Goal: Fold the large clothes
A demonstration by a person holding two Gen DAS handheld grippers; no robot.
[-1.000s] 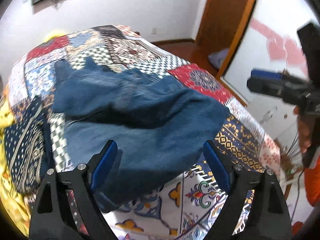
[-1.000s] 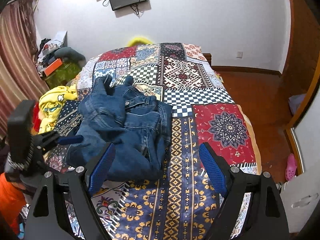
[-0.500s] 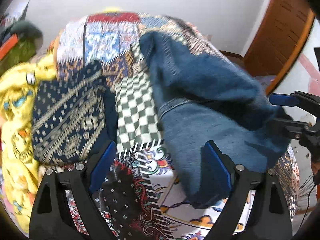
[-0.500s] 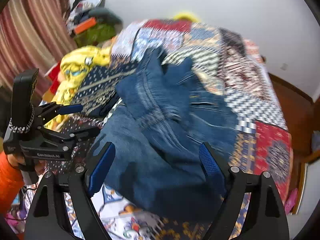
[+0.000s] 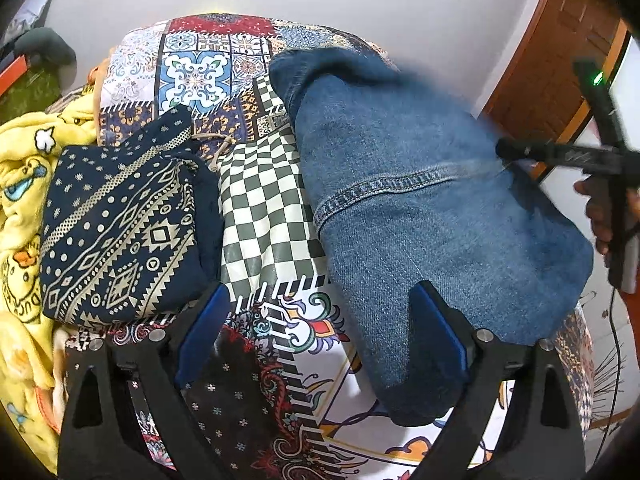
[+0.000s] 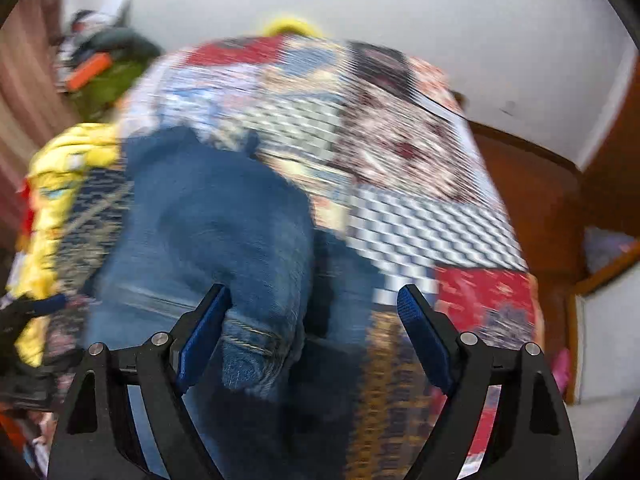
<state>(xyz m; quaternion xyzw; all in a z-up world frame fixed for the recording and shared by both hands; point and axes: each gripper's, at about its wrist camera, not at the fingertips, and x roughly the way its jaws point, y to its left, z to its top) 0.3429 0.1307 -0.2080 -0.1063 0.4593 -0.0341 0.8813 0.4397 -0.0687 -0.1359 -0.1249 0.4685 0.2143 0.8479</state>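
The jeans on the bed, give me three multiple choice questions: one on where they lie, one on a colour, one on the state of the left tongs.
1. In the left wrist view, the jeans lie where relative to the navy patterned cloth?
A to its right
B to its left
C under it

2. The blanket at the bed's left edge is:
A green
B yellow
C white

3. The left tongs are:
A shut on denim
B shut on nothing
C open

Answers: 1 A, checkered quilt shows between them; 2 B, yellow with cartoon prints; 3 C, pads stand wide apart.
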